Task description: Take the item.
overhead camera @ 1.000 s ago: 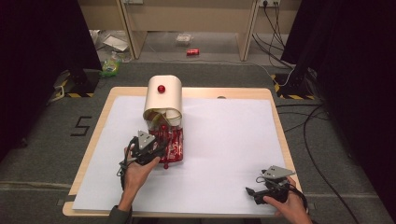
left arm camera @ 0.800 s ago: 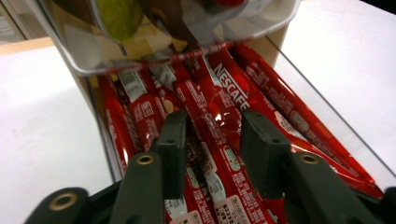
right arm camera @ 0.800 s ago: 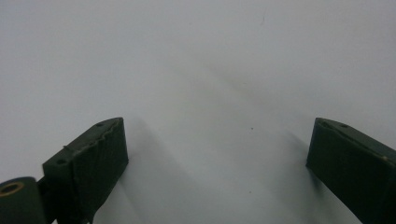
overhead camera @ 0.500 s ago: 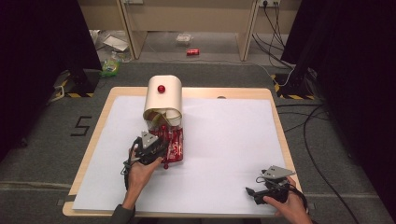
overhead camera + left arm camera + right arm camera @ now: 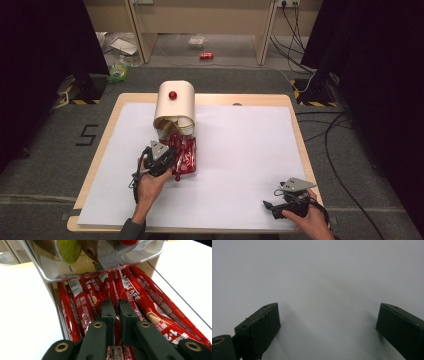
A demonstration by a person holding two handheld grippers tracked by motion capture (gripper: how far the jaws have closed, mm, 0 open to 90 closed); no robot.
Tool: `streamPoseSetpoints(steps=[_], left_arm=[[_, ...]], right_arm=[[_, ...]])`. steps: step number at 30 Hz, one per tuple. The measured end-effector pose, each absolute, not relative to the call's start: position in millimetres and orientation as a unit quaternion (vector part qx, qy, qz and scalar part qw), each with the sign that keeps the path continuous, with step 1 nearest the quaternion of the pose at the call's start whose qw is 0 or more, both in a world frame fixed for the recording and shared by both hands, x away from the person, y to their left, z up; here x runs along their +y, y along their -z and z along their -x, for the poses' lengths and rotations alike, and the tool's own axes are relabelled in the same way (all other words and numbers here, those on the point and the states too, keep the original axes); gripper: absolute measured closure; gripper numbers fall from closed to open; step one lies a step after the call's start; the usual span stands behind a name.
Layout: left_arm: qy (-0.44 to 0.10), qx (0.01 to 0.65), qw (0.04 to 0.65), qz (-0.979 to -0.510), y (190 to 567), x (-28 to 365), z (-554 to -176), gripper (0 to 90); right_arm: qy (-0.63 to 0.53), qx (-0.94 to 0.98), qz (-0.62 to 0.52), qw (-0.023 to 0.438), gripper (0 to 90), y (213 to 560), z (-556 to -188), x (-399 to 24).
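Red coffee sticks (image 5: 140, 302) lie packed side by side in a clear tray (image 5: 58, 315) at the foot of the cream dispenser (image 5: 175, 102), and the left hand-held gripper (image 5: 117, 312) has its tips down among them. Its jaws have just been closing and now stand nearly together, pinched on one stick (image 5: 117, 327) that runs up between the two black pads. Seen from above, that left hand-held gripper (image 5: 162, 157) sits at the near end of the tray (image 5: 192, 167), towards the middle-left of the bench (image 5: 240, 165).

What the next move depends on is the line of the sticks: their long axis runs away from the hand towards the dispenser (the far ends tuck under its clear lip (image 5: 100, 267)). The jaws grip across that axis, close to the near end. So I judge that a clean withdrawal would go back along the stick's length, towards the person and slightly upward, not sideways into its neighbours.

The right hand-held gripper (image 5: 280, 202) rests well apart at the bench's near right corner, its jaws spread wide with nothing between them over bare white paper (image 5: 319, 277). The left hand is by far the nearer.
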State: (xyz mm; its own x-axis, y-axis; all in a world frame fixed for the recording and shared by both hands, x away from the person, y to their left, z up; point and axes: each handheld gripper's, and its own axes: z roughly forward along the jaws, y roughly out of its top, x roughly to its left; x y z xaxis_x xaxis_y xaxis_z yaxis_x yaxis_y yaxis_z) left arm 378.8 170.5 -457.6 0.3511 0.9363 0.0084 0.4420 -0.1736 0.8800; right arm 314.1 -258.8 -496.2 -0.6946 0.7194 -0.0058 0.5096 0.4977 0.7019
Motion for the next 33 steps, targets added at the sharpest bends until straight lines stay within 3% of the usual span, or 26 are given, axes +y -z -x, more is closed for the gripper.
streamPoseSetpoints(steps=[33], left_arm=[[-0.284, 0.468, 0.406, -0.732, 436.2, 190.5, -331.9, 83.5]], right_arm=[[-0.348, 0.852, -0.361, 0.152, 5.6, 496.2, -314.0, -258.7]])
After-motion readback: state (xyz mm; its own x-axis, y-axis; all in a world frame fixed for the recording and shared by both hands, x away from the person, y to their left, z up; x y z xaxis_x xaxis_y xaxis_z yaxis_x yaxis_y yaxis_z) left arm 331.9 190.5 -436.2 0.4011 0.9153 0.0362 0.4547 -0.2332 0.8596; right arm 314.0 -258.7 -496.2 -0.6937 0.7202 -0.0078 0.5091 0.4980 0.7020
